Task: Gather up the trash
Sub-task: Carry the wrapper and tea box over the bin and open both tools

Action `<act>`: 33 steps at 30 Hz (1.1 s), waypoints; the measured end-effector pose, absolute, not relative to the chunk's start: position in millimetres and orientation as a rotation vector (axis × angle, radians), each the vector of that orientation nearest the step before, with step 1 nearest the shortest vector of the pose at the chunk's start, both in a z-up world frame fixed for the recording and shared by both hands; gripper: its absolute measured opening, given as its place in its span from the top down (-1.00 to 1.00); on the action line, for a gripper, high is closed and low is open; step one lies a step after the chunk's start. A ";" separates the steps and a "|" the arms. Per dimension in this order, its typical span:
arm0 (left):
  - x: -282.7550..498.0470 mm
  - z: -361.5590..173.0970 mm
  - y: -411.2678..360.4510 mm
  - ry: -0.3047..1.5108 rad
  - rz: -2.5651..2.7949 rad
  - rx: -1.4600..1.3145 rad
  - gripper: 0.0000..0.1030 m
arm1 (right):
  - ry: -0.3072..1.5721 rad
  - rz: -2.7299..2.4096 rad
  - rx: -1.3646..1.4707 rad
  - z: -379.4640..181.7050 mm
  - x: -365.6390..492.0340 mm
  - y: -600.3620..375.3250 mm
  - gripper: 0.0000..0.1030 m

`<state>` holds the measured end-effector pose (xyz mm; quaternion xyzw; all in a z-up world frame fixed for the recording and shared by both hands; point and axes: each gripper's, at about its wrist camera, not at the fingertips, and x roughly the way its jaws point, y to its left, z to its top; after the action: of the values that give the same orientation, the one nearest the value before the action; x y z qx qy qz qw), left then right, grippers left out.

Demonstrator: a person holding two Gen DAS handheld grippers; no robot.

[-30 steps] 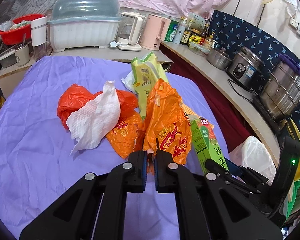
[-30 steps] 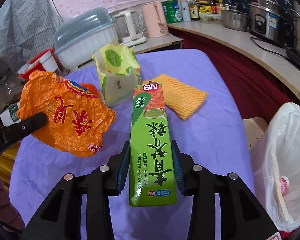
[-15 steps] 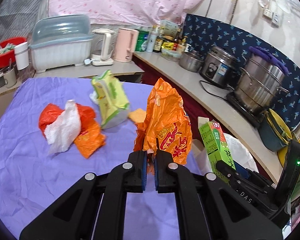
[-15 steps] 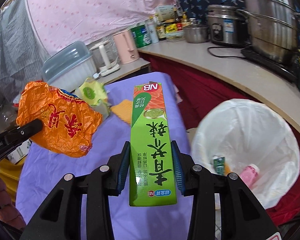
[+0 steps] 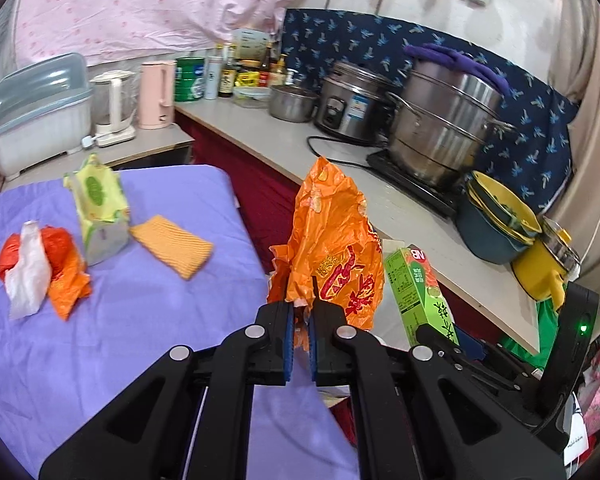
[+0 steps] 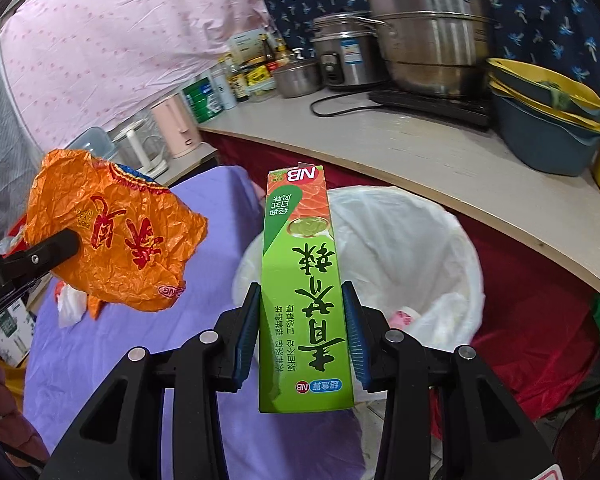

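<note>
Carrying two pieces at once saves me a trip: my left gripper (image 5: 300, 344) has its jaws pinching a corner of the orange wrapper (image 5: 332, 248) so it dangles free, while my right gripper (image 6: 300, 340) clamps the green carton (image 6: 300, 300) lengthwise, poised just above the white-lined bin (image 6: 420, 248) beside the purple-covered counter (image 5: 140, 320).

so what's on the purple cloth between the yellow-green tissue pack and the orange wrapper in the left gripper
In the left wrist view an orange ribbed sponge cloth lies flat there, on the purple cloth, between the tissue pack and the wrapper held by the left gripper.
</note>
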<state>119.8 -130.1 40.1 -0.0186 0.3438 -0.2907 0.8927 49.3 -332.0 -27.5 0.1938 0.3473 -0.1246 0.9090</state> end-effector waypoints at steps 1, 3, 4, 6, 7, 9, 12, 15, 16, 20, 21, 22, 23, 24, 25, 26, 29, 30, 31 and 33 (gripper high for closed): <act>118.7 38.8 -136.6 0.715 -0.614 -0.033 0.90 | 0.718 -0.268 0.402 -29.0 47.6 -336.2 0.26; 117.2 35.9 -147.4 0.720 -0.628 -0.022 0.90 | 0.721 -0.288 0.404 -31.8 45.0 -342.6 0.26; 116.1 34.0 -153.3 0.724 -0.639 -0.014 0.90 | 0.721 -0.292 0.409 -33.3 42.9 -345.6 0.26; 115.6 30.0 -162.7 0.728 -0.649 -0.006 0.90 | 0.722 -0.300 0.421 -35.8 40.2 -352.1 0.26; 115.9 28.6 -166.6 0.731 -0.653 -0.004 0.90 | 0.722 -0.304 0.424 -37.0 39.2 -355.0 0.26; 117.3 24.7 -172.6 0.741 -0.656 -0.003 0.90 | 0.724 -0.308 0.430 -39.0 37.9 -358.5 0.26; 118.8 18.8 -182.0 0.753 -0.664 0.006 0.90 | 0.727 -0.314 0.437 -41.9 36.8 -362.7 0.26; 119.7 15.0 -187.3 0.761 -0.667 0.015 0.90 | 0.732 -0.320 0.441 -44.8 36.5 -365.1 0.26; 120.5 13.7 -189.2 0.765 -0.668 0.017 0.90 | 0.732 -0.321 0.443 -45.5 36.3 -365.8 0.26; 123.9 9.1 -197.2 0.777 -0.673 0.033 0.90 | 0.737 -0.330 0.451 -48.1 41.3 -369.7 0.26; 124.4 8.7 -198.9 0.779 -0.674 0.034 0.90 | 0.738 -0.331 0.452 -48.7 42.7 -370.7 0.26; 125.4 7.6 -200.3 0.782 -0.674 0.035 0.90 | 0.738 -0.331 0.454 -49.1 43.6 -371.6 0.26; 126.3 6.4 -201.4 0.785 -0.676 0.035 0.90 | 0.739 -0.333 0.456 -49.7 44.5 -372.5 0.26; 126.7 6.0 -202.2 0.788 -0.677 0.036 0.89 | 0.740 -0.335 0.457 -50.3 45.5 -373.0 0.26; 127.1 5.3 -203.5 0.789 -0.679 0.039 0.89 | 0.740 -0.337 0.458 -50.7 46.2 -373.7 0.25; 127.5 4.8 -205.4 0.788 -0.679 0.044 0.89 | 0.740 -0.339 0.460 -51.1 46.6 -374.5 0.25; 128.8 3.2 -207.1 0.790 -0.681 0.053 0.89 | 0.738 -0.346 0.465 -51.3 47.0 -376.2 0.25; 129.4 2.9 -207.5 0.793 -0.681 0.052 0.89 | 0.737 -0.347 0.466 -50.9 47.2 -376.9 0.25; 129.9 2.5 -208.3 0.794 -0.681 0.052 0.88 | 0.736 -0.348 0.466 -50.5 47.4 -377.1 0.25; 129.9 2.5 -208.6 0.793 -0.680 0.051 0.88 | 0.735 -0.349 0.463 -49.4 48.6 -376.5 0.25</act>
<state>129.9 -208.6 2.5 0.0242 0.3786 -0.3249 0.8663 48.6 -376.5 -49.4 0.2230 0.3545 -0.1683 0.8923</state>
